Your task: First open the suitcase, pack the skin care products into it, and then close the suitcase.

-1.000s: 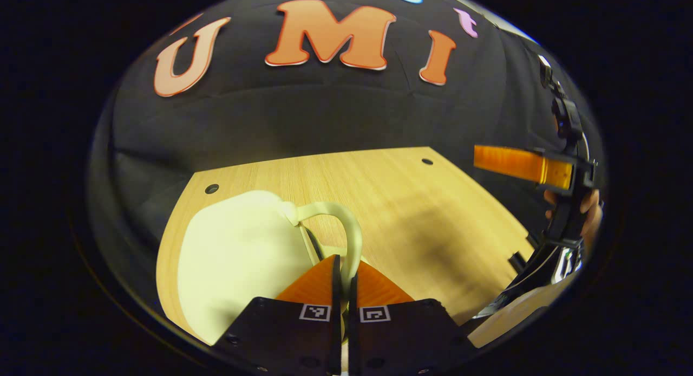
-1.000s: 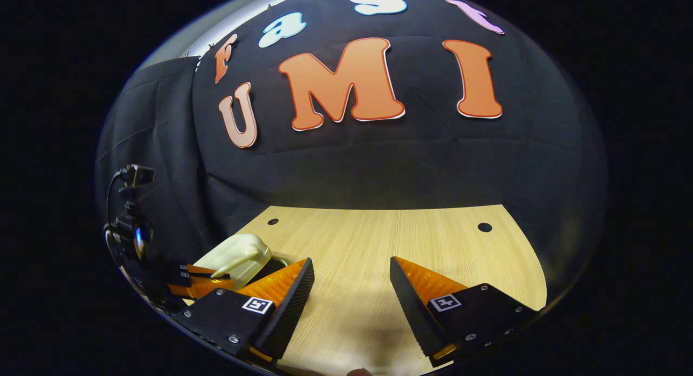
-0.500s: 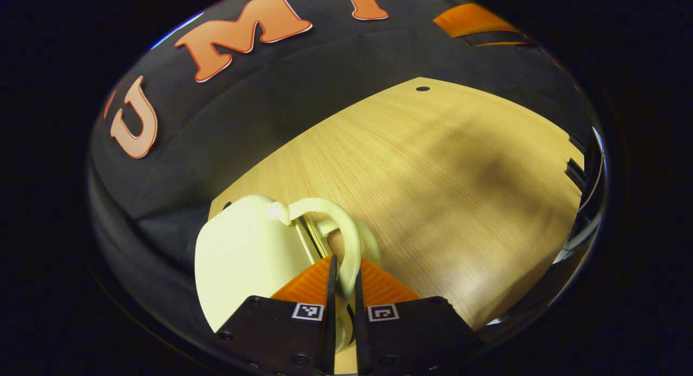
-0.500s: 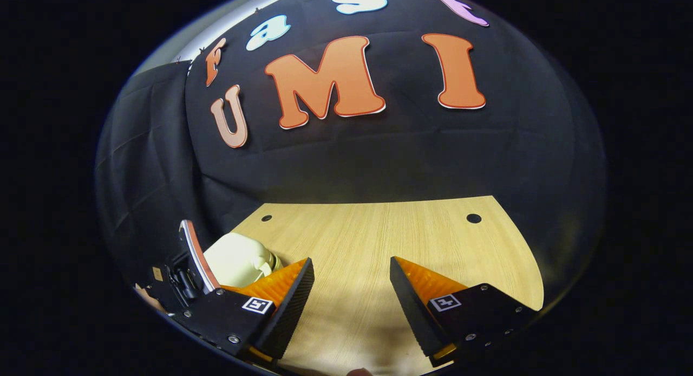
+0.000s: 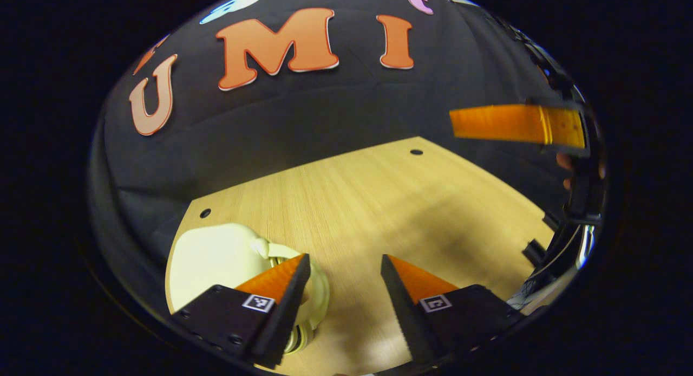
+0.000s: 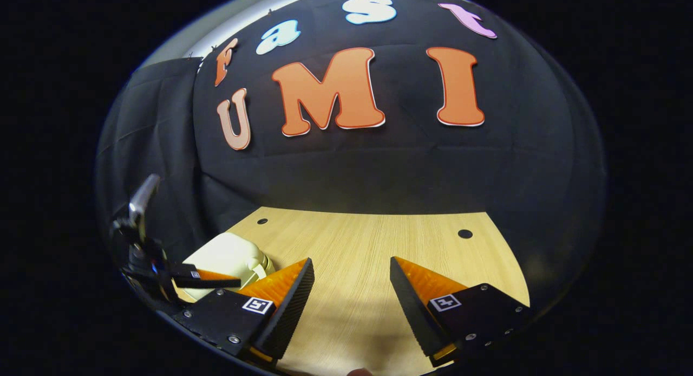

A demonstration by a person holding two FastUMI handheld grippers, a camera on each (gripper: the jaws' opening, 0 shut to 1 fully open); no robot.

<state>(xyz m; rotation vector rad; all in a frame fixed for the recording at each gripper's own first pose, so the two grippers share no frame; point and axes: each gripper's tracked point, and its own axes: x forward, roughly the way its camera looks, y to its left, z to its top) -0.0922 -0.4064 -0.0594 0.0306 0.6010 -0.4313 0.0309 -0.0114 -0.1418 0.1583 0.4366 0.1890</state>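
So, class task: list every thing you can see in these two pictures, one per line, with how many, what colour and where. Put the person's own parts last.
Case: one, cream, closed, lying at the table's left end; its handle sits beside the left tool's fingers.
Table: one, light wood, with small dark holes near the far corners.
Wall: one, black cloth, behind the table.
Left tool: one, open, holding nothing, just right of the case; also seen at the left edge of the right gripper view.
Right tool: one, open, holding nothing, above bare table; also seen at the right edge of the left gripper view.
Hand: one, partly seen, holding the right tool.
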